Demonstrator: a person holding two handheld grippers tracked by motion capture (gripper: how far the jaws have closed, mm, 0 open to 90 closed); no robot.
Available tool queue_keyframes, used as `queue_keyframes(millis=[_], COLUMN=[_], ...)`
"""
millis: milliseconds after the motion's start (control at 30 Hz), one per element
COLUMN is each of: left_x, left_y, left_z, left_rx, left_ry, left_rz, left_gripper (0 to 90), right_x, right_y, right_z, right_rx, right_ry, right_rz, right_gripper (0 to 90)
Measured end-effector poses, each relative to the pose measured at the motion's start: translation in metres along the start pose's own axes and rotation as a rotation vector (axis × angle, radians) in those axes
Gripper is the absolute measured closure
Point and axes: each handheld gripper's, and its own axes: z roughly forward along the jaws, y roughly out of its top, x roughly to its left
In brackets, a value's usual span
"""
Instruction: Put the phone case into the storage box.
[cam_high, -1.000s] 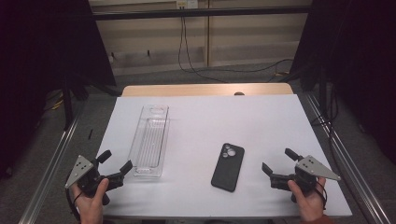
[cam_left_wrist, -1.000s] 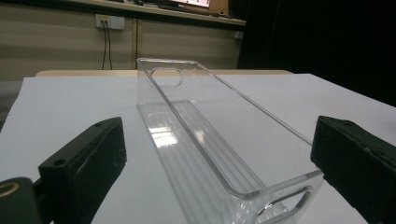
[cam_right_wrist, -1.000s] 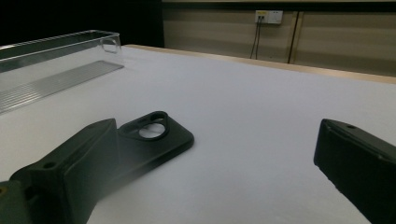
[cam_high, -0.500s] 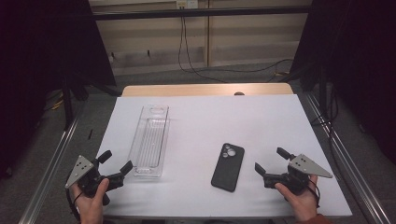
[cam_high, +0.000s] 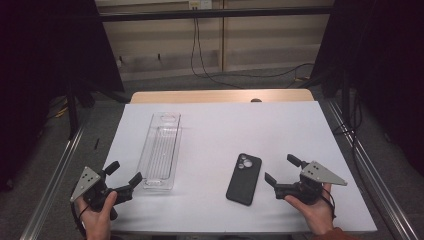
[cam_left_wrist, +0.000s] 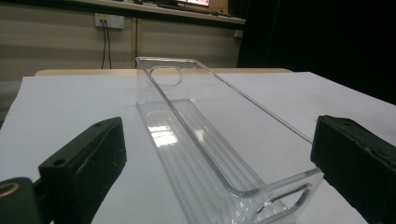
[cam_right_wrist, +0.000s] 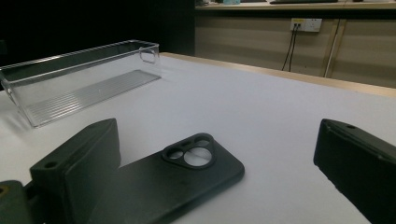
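Note:
A long clear plastic tray (cam_high: 161, 150) lies empty on the white table (cam_high: 225, 130), left of centre, running away from me. A black phone case (cam_high: 244, 178) lies camera-cutouts up, right of centre near the front. My left gripper (cam_high: 124, 172) is open at the front left corner, its jaws just short of the tray's near end (cam_left_wrist: 261, 196). My right gripper (cam_high: 280, 168) is open just right of the case, holding nothing. In the right gripper view the case (cam_right_wrist: 177, 182) lies between and ahead of the jaws, with the tray (cam_right_wrist: 79, 79) farther off to the left.
A wooden strip (cam_high: 220, 96) runs along the table's far edge. Metal rails (cam_high: 55, 175) flank both sides, and cables (cam_high: 200, 45) hang at the back wall. Dark curtains stand left and right. The far half of the table is bare white surface.
My right gripper has moved left, closer to the phone case. The left gripper, the tray and the case have stayed put.

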Motion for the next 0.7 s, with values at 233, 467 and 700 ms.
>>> queue_keyframes(millis=[233, 467, 700], left_x=[0.001, 0.002, -0.001], left_y=[0.000, 0.000, 0.000], left_z=[-0.001, -0.001, -0.003], left_rx=[0.002, 0.001, -0.001], left_ry=[0.007, 0.005, -0.009], left_rz=[0.001, 0.004, 0.001], left_gripper=[3.4, 3.5, 3.4], right_x=[0.005, 0.012, 0.020], right_y=[0.010, 0.016, 0.020], right_z=[0.012, 0.027, 0.042], right_rx=[0.006, 0.006, 0.007], right_ry=[0.036, 0.069, 0.100], right_rz=[-0.034, -0.058, -0.076], right_gripper=[1.2, 3.2, 6.1])
